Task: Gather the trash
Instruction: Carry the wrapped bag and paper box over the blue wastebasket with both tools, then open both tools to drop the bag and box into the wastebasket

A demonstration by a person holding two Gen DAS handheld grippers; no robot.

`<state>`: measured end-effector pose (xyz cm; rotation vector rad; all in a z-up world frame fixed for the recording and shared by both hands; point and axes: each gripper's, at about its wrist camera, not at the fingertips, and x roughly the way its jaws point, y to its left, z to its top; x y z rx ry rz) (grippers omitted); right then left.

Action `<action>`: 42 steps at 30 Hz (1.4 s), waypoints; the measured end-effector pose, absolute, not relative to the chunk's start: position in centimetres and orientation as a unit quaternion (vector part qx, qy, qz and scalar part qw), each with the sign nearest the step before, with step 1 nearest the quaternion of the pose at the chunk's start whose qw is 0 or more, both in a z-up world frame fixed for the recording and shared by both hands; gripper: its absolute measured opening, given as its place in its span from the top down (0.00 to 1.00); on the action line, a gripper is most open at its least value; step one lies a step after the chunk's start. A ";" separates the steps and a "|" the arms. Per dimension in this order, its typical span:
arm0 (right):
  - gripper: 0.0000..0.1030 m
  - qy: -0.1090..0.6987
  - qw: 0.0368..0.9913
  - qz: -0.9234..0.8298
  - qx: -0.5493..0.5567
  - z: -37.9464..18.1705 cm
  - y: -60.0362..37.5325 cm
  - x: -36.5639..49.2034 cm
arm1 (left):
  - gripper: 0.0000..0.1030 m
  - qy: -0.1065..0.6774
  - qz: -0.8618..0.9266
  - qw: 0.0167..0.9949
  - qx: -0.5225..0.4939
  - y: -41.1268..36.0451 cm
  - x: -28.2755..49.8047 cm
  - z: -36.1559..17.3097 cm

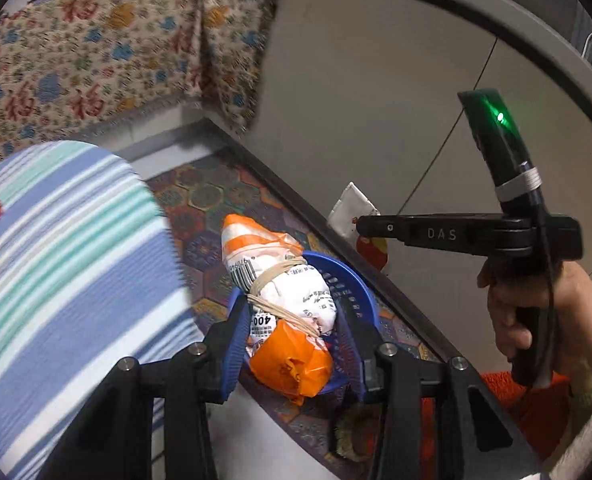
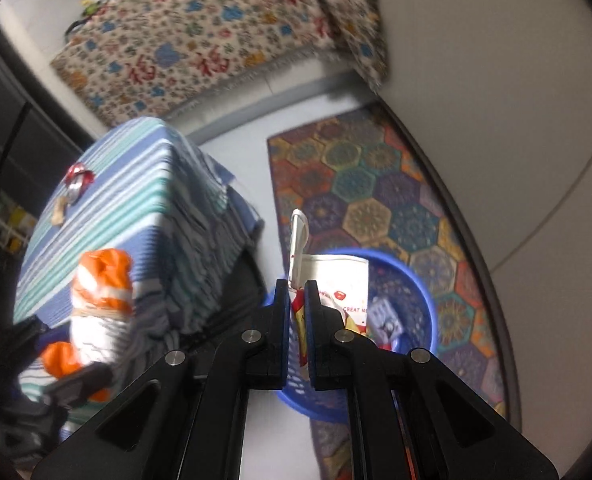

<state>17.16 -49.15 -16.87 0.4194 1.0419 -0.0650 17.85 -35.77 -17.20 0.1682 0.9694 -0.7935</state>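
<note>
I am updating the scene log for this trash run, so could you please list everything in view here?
Wrapped bundle: one, orange and white, tied with rubber bands, held in the left gripper above the basket.
Paper wrapper: one, white with red and yellow print, pinched in the right gripper over the basket.
Basket: one, blue, on the rug, some small trash inside.
Rug: one, multicoloured hexagons, on the floor.
Striped cloth: one, blue, teal and white, draped over a box-like shape.
Crushed can: one, red and silver, on the striped cloth.
Floral cloth: one, beige, behind.
Left gripper: black with blue pads.
Right gripper: same.
Hand: one, gripping the right handle.
</note>
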 end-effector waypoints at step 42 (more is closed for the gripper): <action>0.23 0.458 0.856 -0.125 0.203 -16.4 -53.8 17.4 | 0.30 0.487 -0.343 0.802 0.043 -39.9 20.9 -22.6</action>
